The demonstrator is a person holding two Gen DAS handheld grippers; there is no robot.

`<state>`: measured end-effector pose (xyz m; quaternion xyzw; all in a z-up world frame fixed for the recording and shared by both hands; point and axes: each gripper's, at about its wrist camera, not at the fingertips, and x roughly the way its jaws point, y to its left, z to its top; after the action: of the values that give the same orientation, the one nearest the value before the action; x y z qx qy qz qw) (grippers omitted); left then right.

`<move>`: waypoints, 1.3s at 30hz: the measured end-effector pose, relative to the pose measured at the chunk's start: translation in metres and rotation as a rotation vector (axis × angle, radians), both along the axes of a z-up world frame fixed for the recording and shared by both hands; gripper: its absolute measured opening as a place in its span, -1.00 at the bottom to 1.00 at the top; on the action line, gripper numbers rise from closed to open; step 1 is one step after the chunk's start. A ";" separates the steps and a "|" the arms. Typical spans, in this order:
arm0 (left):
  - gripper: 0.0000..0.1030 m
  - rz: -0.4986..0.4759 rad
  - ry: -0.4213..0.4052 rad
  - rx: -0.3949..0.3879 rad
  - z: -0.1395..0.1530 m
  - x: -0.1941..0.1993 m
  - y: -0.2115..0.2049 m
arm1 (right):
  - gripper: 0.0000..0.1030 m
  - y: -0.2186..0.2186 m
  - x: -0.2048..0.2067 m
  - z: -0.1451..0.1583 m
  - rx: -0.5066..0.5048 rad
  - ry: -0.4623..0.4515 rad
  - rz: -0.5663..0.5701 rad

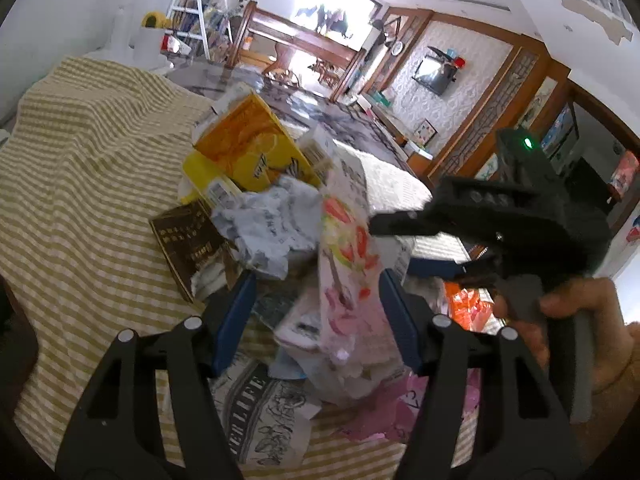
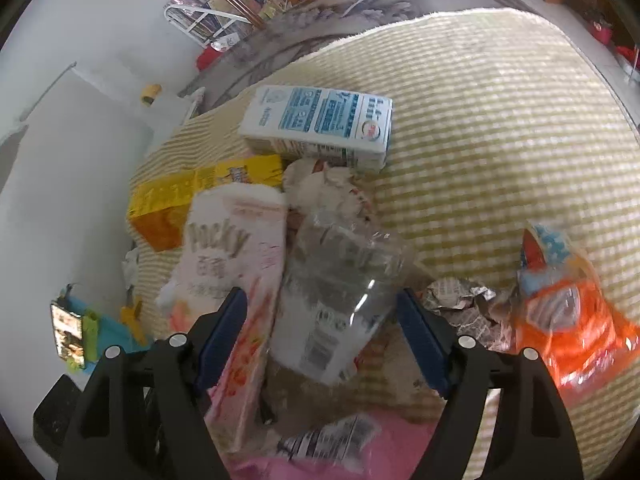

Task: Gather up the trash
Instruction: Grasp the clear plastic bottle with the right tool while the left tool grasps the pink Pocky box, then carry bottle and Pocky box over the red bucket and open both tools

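Note:
A heap of trash lies on a yellow-striped cloth (image 1: pixel 80 184). In the left wrist view my left gripper (image 1: pixel 318 284) is open around a pink Pocky box (image 1: pixel 346 264), with crumpled grey paper (image 1: pixel 272 228), an orange-yellow box (image 1: pixel 244 148) and a brown box (image 1: pixel 188 244) beyond. The right gripper's body (image 1: pixel 516 220) hangs to the right. In the right wrist view my right gripper (image 2: pixel 322 304) is open over a crushed clear plastic bottle (image 2: pixel 340 292), beside the Pocky box (image 2: pixel 228 264). A blue-white milk carton (image 2: pixel 320 124) lies behind.
An orange snack bag (image 2: pixel 568 312) and crumpled newspaper (image 2: pixel 468 304) lie to the right. A pink bag (image 2: pixel 400 436) and a printed paper (image 1: pixel 260 404) lie near. The cloth's edge drops to the white floor (image 2: pixel 60 208) on the left, where a phone (image 2: pixel 68 332) lies.

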<state>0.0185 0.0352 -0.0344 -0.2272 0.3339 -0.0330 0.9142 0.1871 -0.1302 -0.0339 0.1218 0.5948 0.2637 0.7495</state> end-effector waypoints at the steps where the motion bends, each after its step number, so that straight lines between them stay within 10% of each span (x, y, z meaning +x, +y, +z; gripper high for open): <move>1: 0.18 -0.012 0.014 0.002 -0.003 0.002 -0.003 | 0.47 0.002 0.001 0.000 0.000 0.002 0.004; 3: -0.29 -0.030 0.033 0.010 -0.008 0.005 -0.007 | 0.35 0.006 0.004 0.001 -0.012 -0.007 0.024; 7: -0.38 -0.001 0.016 0.017 -0.004 0.002 -0.004 | -0.20 0.000 0.003 0.001 0.010 -0.044 0.024; 16: -0.40 0.066 -0.135 0.085 0.021 -0.016 0.001 | -0.16 -0.016 0.001 0.007 0.072 -0.022 -0.009; 24: -0.40 0.092 -0.215 0.160 0.037 -0.025 -0.006 | 0.62 0.017 0.002 0.004 -0.037 -0.042 0.022; 28: -0.40 0.097 -0.196 0.144 0.033 -0.022 -0.001 | 0.29 0.029 -0.003 0.003 -0.105 -0.099 0.056; 39: -0.40 0.095 -0.176 0.152 0.028 -0.022 0.000 | 0.17 -0.036 -0.029 0.062 0.085 -0.280 -0.032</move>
<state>-0.0032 0.0350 -0.0061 -0.1688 0.2428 0.0159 0.9551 0.1578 -0.1663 0.0281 0.1249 0.4706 0.2909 0.8236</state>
